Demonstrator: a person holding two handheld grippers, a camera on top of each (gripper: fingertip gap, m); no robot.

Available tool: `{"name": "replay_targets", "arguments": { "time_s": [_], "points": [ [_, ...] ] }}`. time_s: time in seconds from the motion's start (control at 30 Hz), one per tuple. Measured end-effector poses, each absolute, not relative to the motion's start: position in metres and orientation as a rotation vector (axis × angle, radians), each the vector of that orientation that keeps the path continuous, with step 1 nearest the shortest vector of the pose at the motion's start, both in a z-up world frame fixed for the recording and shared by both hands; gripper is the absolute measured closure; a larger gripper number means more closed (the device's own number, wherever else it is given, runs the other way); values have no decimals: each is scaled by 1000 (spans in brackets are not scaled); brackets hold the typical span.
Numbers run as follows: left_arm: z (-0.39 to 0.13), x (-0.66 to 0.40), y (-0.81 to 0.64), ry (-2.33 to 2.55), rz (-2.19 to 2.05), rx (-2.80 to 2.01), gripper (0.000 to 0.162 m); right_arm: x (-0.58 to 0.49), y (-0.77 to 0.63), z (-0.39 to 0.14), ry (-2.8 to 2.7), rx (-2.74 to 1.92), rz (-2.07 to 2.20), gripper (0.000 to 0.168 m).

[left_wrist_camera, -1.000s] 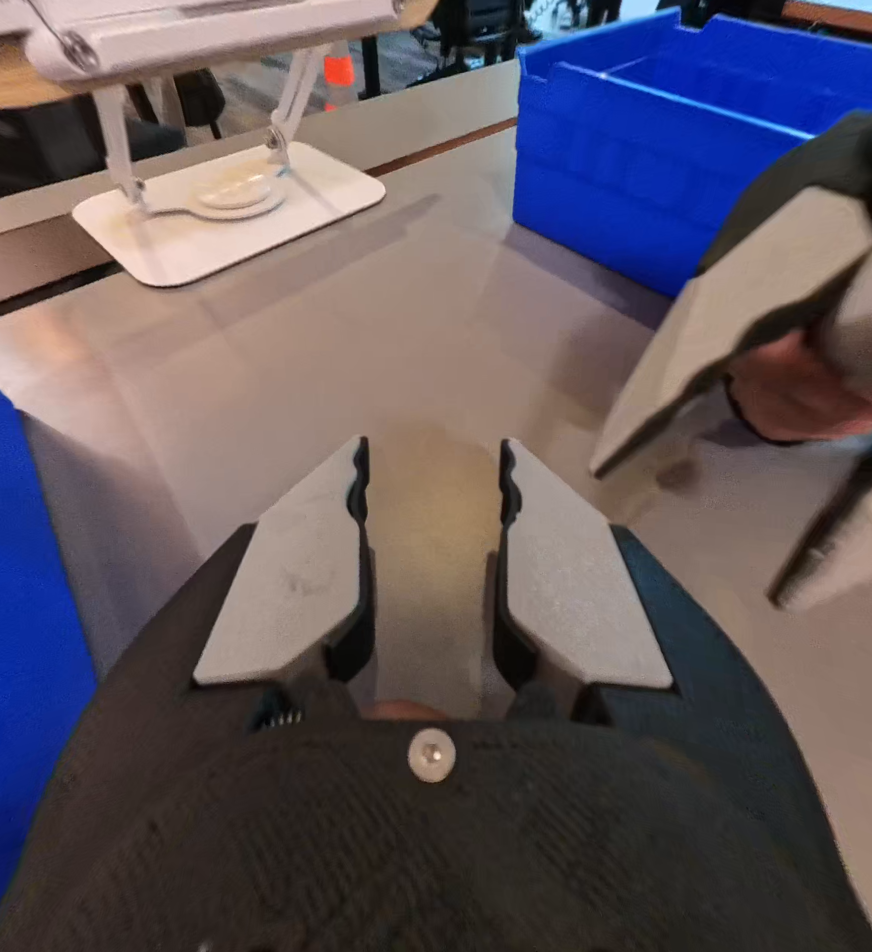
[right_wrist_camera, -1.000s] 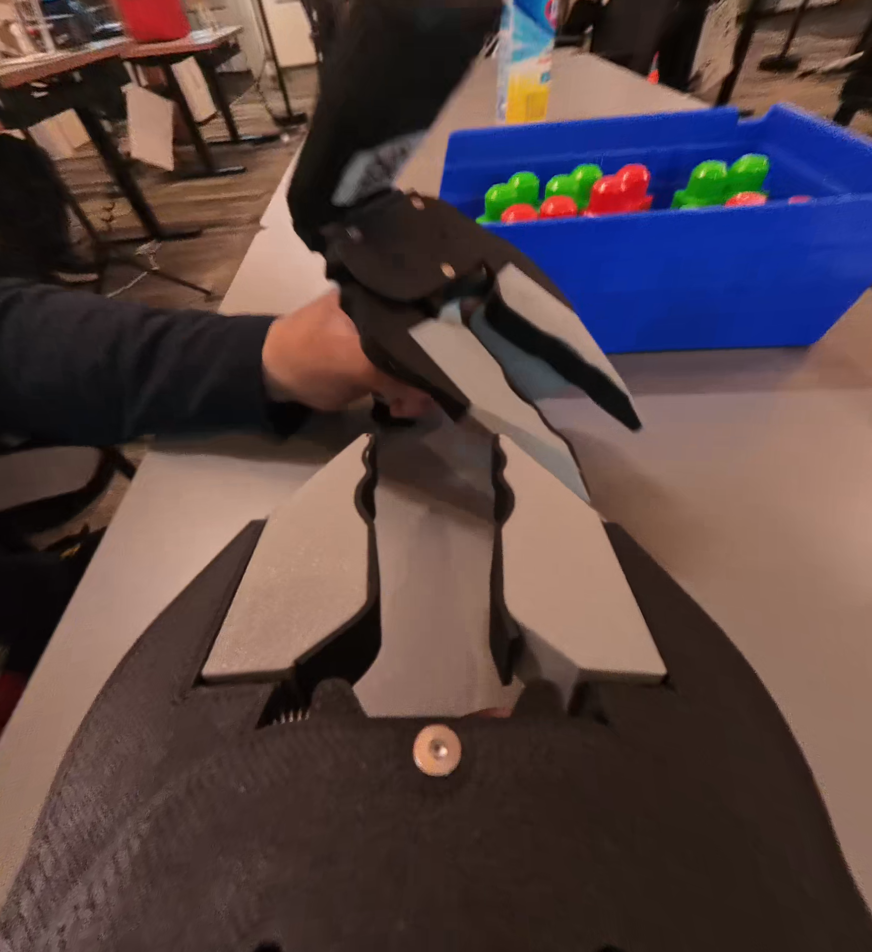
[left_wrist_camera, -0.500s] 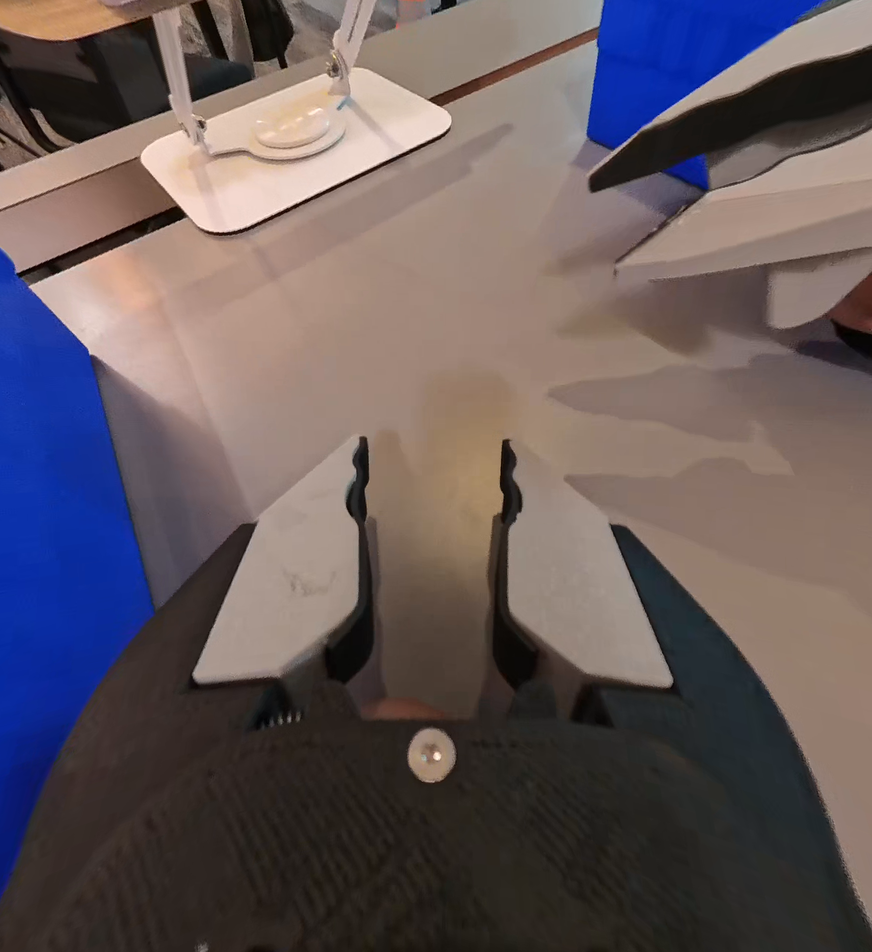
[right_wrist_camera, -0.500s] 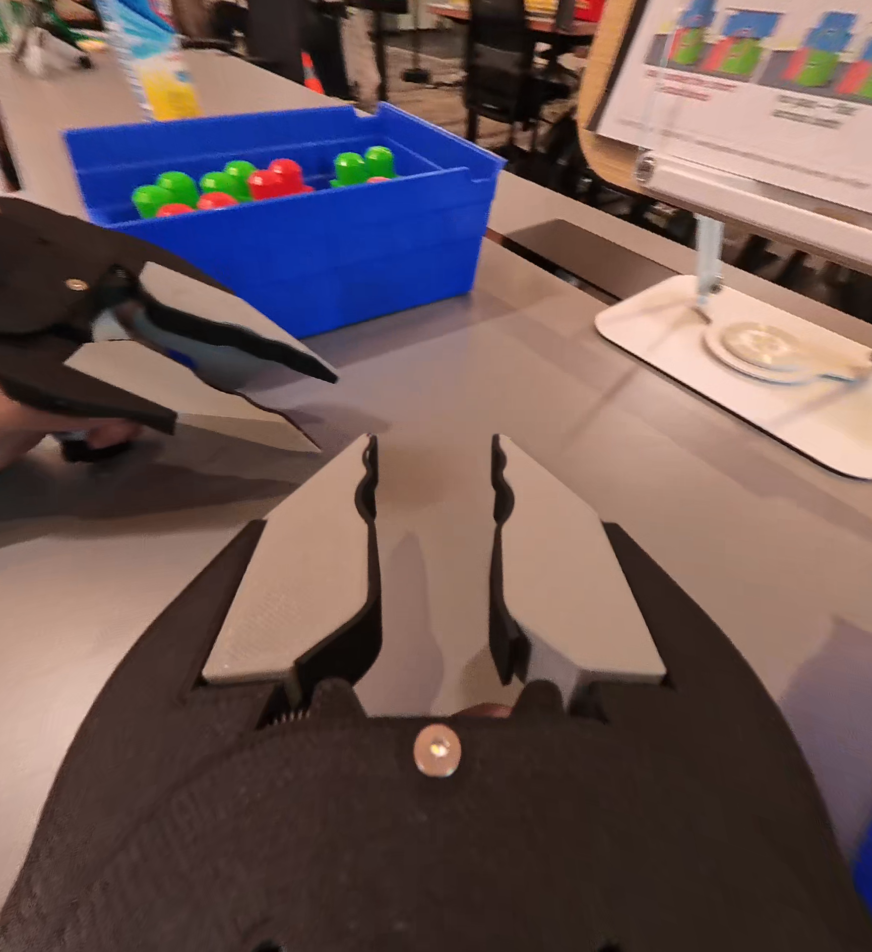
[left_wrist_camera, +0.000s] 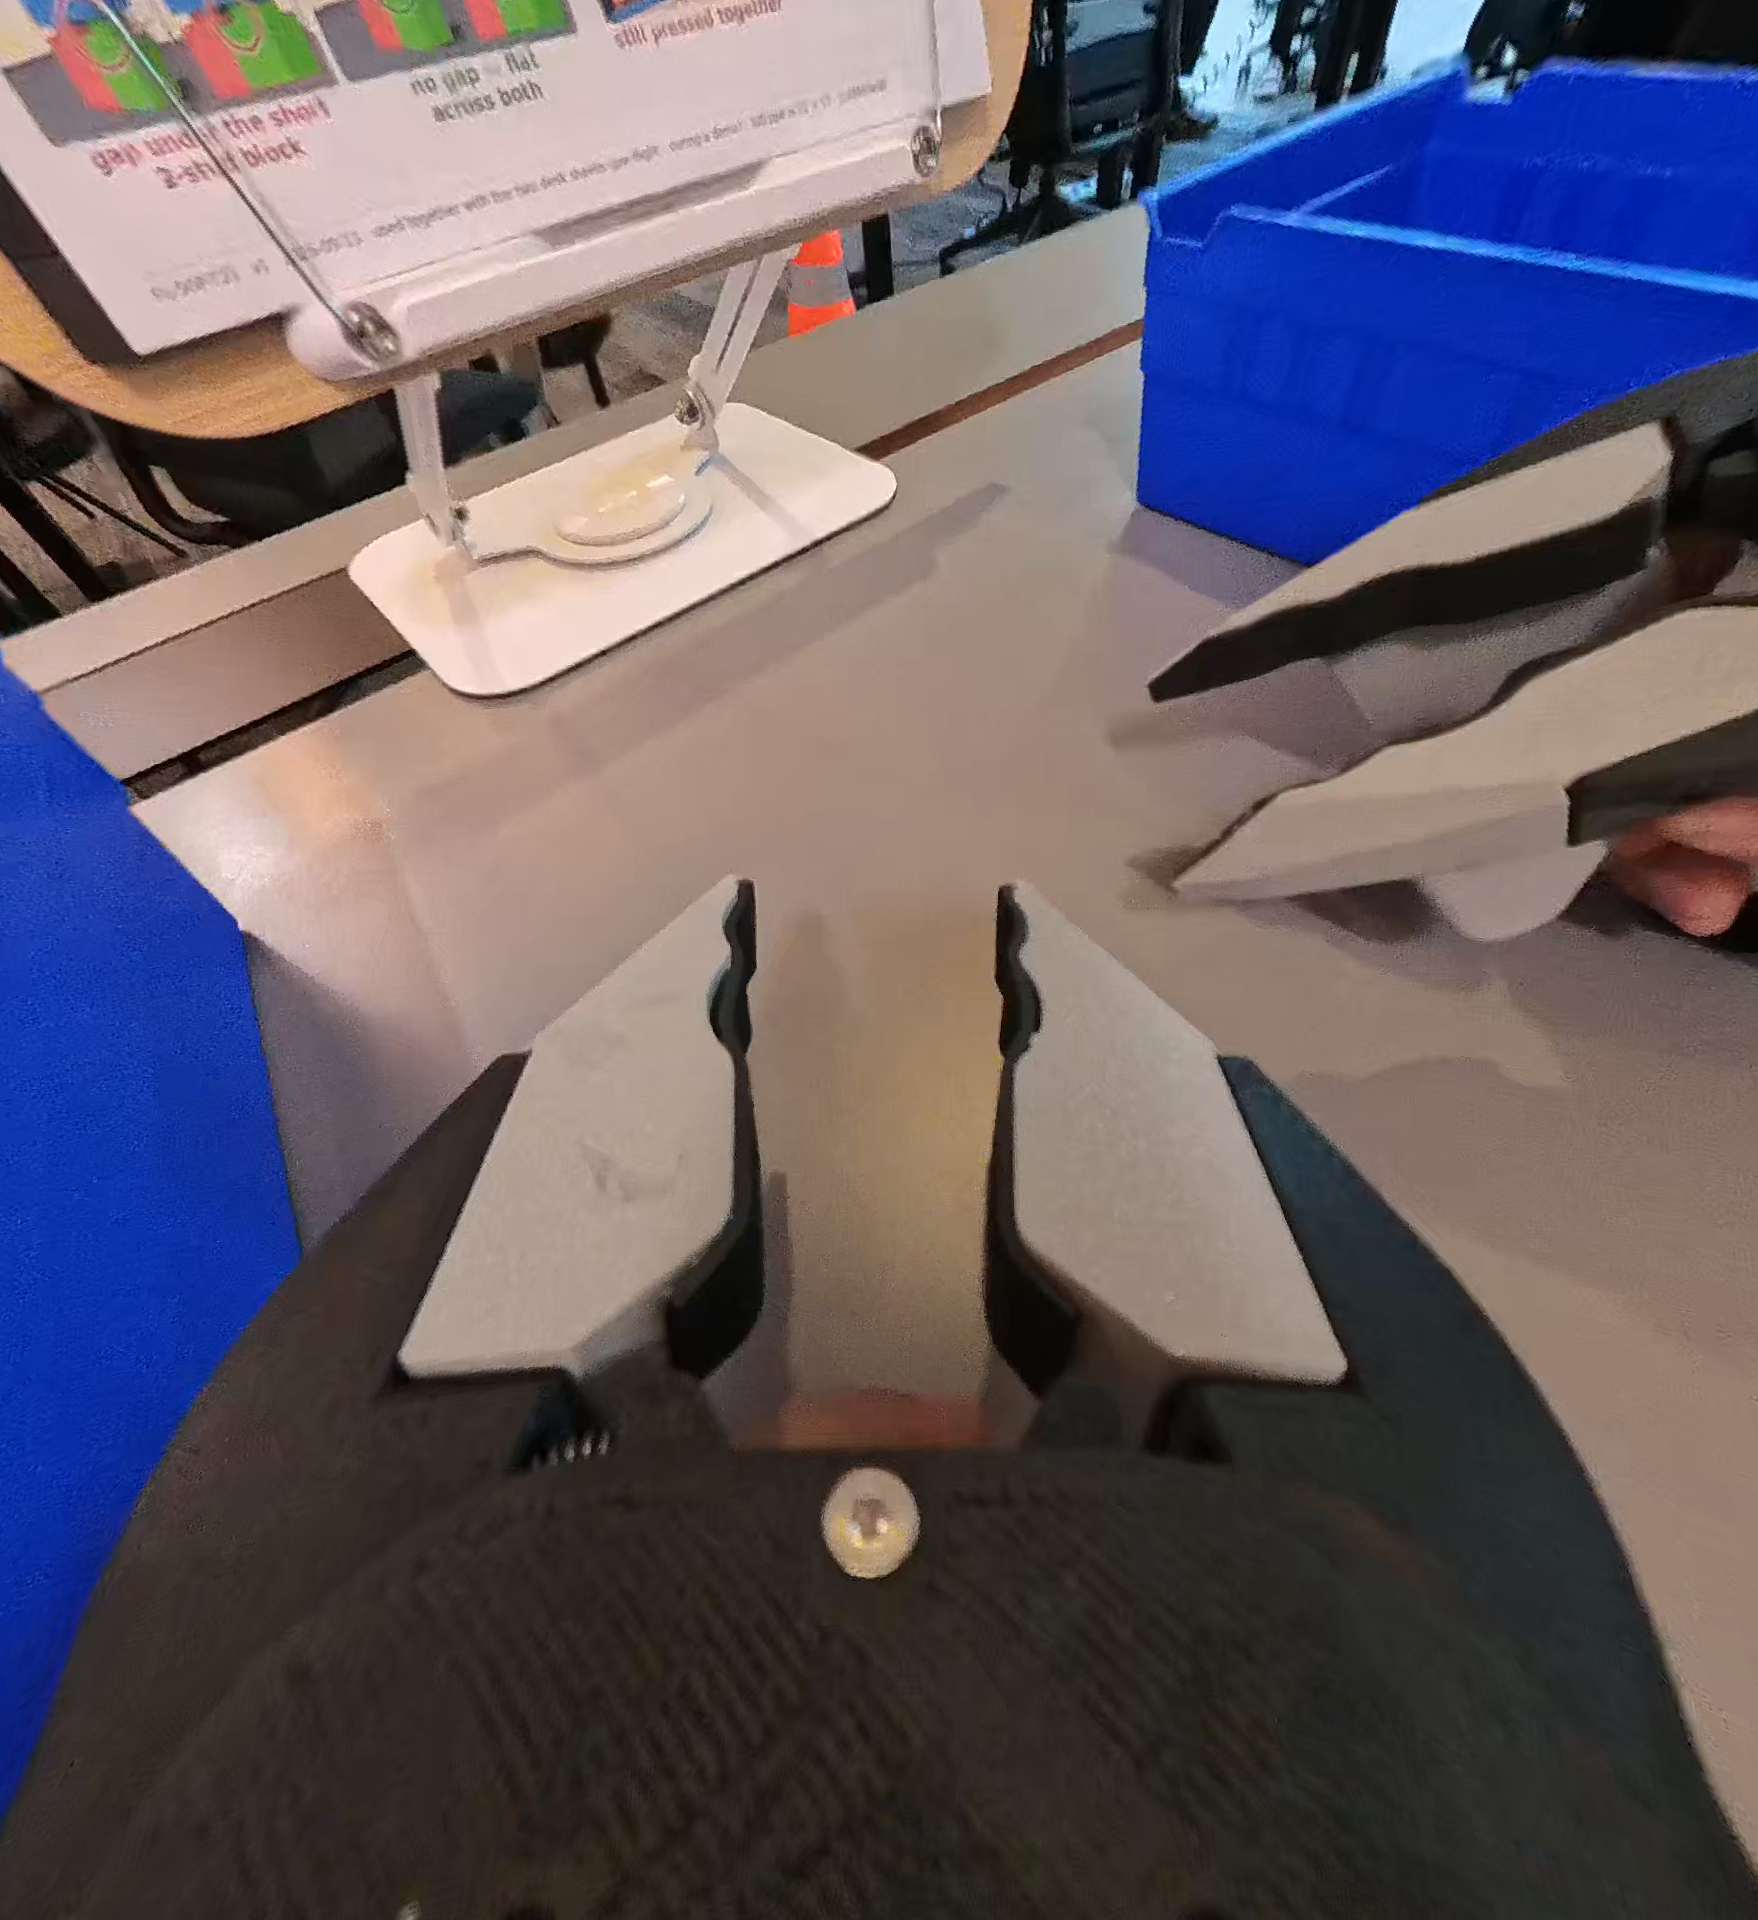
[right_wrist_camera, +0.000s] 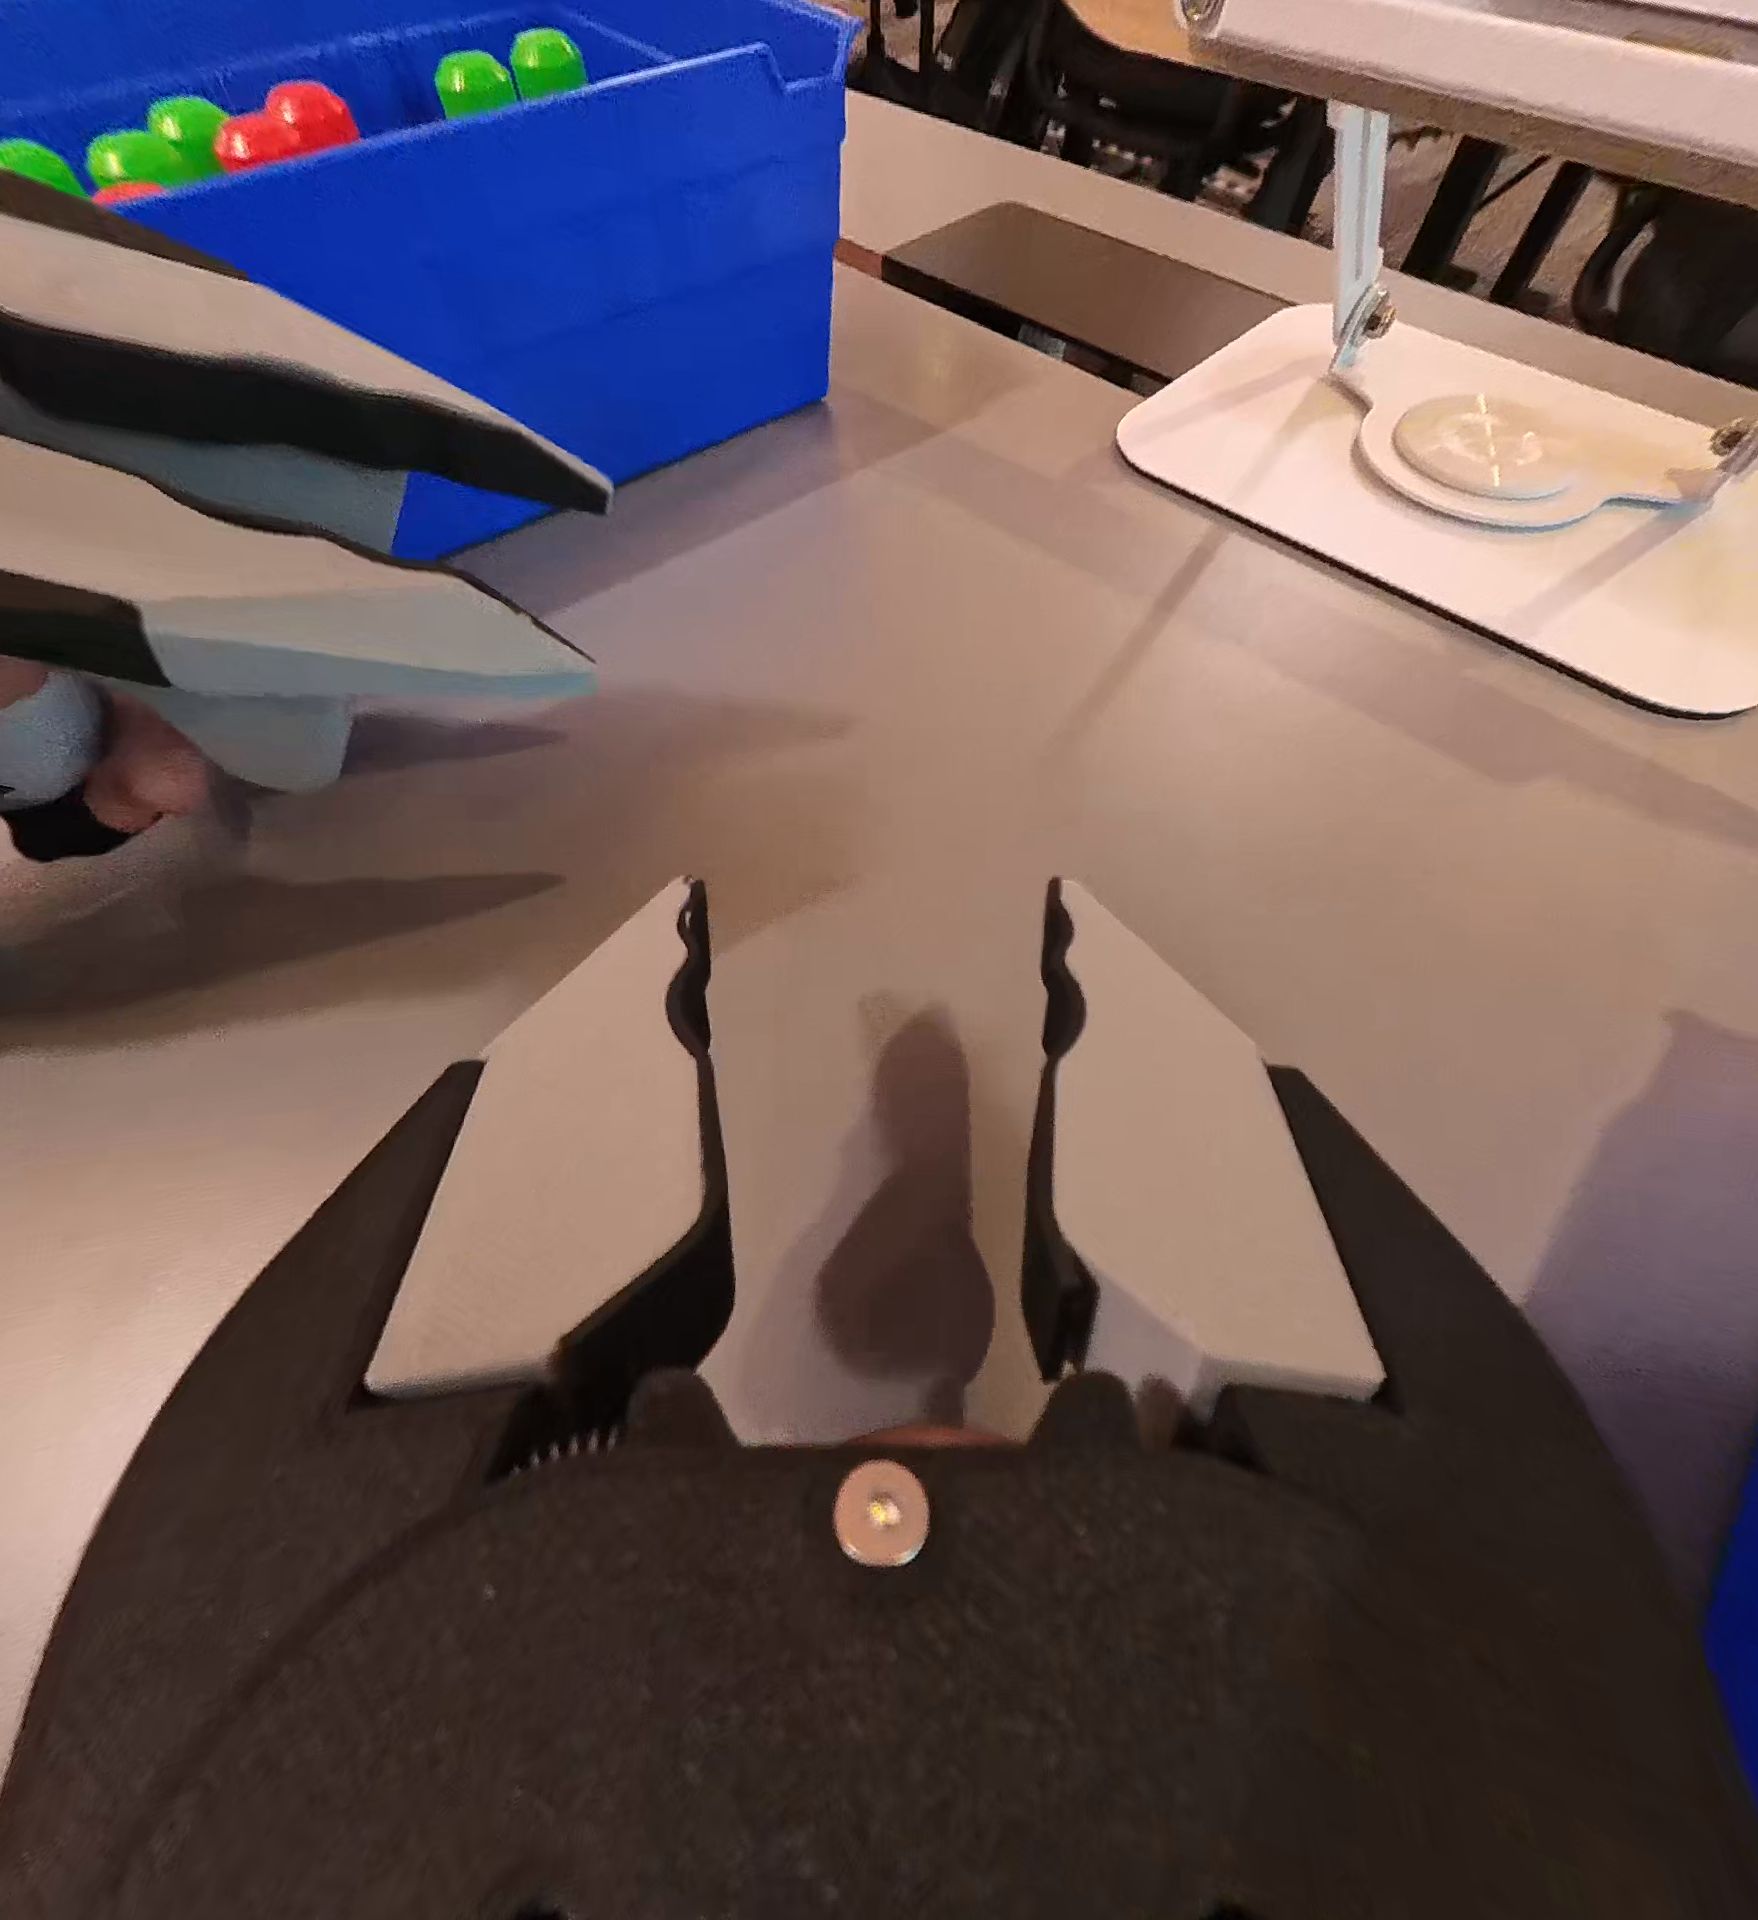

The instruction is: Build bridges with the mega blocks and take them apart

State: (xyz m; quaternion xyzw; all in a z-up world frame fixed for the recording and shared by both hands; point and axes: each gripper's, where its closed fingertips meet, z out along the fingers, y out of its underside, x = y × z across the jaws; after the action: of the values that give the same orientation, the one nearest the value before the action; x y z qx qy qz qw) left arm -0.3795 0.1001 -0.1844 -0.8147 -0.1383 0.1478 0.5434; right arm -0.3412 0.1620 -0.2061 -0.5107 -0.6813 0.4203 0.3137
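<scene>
Hovering over bare grey table (left_wrist_camera: 854,748), left gripper (left_wrist_camera: 870,904) and right gripper (right_wrist_camera: 873,894) both empty, jaws apart. Waiting at start: no bridge begun. Mega blocks (right_wrist_camera: 272,125), green and red, lying in blue bin (right_wrist_camera: 584,270) at 11 o'clock in right wrist view. Needing reach into bin next, likely by left gripper, nearer.

2 tongs (left_wrist_camera: 873,904) (right_wrist_camera: 873,894), 2 blue bins (right_wrist_camera: 584,260) (left_wrist_camera: 1426,343) (1 w/ blocks (right_wrist_camera: 283,114))
</scene>
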Motion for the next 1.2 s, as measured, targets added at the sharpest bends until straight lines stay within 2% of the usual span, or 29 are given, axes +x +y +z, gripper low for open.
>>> {"name": "replay_targets", "arguments": {
  "time_s": [0.13, 0.23, 0.43, 1.2],
  "points": [
    [-216, -371, 101, -360, 199, -2073, 116, -344, 160, -209, -1806, -1344, 1103, 105],
    [-212, -368, 101, -339, 206, -2046, 117, -345, 162, -210, -1807, -1339, 1071, 98],
    [-217, -364, 102, -290, 269, -2089, 117, -344, 160, -209, -1808, -1321, 1077, 95],
    [-206, -363, 99, -287, 286, -2019, 123, -341, 155, -209, -1827, -1313, 1107, 97]
  ]
}}
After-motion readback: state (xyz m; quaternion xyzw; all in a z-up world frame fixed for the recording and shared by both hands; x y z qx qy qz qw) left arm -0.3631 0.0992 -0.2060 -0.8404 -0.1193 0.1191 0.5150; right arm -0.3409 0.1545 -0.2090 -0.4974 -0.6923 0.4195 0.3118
